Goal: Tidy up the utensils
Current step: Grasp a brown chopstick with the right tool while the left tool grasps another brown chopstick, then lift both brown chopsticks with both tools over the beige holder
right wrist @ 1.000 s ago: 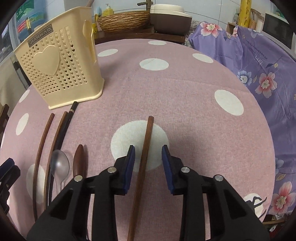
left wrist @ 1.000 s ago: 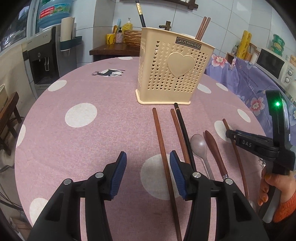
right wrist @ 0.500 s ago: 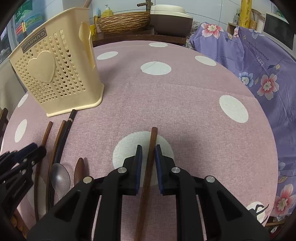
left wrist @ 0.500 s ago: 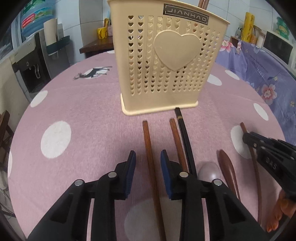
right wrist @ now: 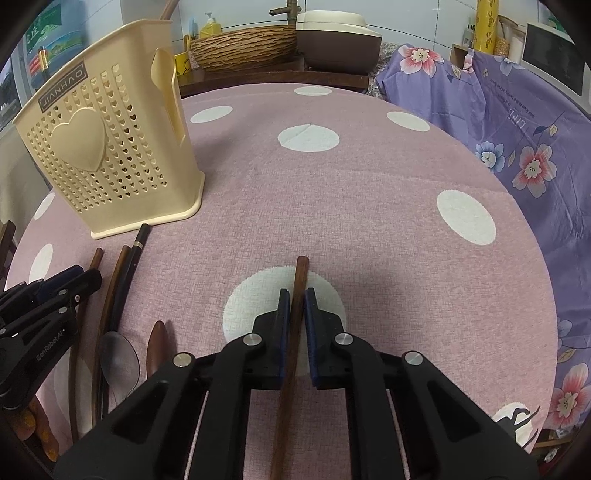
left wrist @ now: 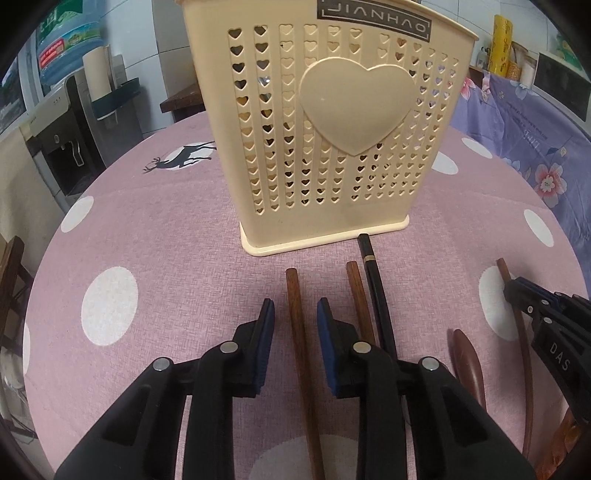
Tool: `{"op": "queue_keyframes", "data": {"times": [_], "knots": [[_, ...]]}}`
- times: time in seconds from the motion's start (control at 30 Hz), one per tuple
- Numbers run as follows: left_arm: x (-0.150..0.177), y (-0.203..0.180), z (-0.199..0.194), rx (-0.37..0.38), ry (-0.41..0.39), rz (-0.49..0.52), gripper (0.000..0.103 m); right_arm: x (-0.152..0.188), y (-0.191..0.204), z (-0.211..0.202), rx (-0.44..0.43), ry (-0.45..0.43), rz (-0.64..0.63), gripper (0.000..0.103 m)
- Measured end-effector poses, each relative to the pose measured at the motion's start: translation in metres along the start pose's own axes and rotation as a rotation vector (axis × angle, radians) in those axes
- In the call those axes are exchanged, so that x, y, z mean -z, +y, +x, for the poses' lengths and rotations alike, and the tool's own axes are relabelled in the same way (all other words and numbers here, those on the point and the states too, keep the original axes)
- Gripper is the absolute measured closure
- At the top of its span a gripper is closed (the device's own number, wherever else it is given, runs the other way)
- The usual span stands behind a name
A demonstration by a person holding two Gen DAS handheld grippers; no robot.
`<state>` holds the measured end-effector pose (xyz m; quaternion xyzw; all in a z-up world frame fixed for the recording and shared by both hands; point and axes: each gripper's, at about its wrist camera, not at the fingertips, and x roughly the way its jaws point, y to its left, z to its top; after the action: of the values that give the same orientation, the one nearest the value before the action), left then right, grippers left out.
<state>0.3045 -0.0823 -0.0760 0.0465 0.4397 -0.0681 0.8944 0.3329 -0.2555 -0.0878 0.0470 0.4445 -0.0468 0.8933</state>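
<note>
Right gripper (right wrist: 294, 301) jaws clenched on a brown chopstick (right wrist: 300, 273) lying on the desk (right wrist: 369, 206), right of the holder (right wrist: 107, 155). Left gripper (left wrist: 295, 314) jaws released, straddling another chopstick (left wrist: 295, 306) just before the holder. Thin, stiff, light, probably slick: grip mid-shaft.

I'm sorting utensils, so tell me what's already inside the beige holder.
Little shows: the beige holder has heart-shaped holes, but its contents can't be made out through them. A brown tip rises above its rim; the rest is hidden.
</note>
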Motion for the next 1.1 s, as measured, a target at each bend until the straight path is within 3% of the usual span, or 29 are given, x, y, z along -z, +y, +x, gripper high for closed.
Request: {"op": "queue_keyframes", "data": {"times": [0.17,0.57,0.8,1.1], "knots": [[-0.001,0.003,0.001,-0.002,0.002,-0.013,0.094,-0.001,-0.001,0.001,-0.008,-0.005,0.01,0.094],[-0.003,0.009,-0.001,0.051,-0.01,-0.051,0.094,-0.002,-0.003,-0.002,-0.054,-0.021,0.035,0.095],[-0.008,0.018,-0.036,0.093,-0.095,-0.075,0.095,-0.006,-0.009,-0.029,-0.137,-0.09,0.056,0.095],[-0.018,0.035,-0.125,0.168,-0.291,-0.09,0.095,-0.017,-0.023,-0.104,-0.241,-0.233,0.057,0.095]]}}
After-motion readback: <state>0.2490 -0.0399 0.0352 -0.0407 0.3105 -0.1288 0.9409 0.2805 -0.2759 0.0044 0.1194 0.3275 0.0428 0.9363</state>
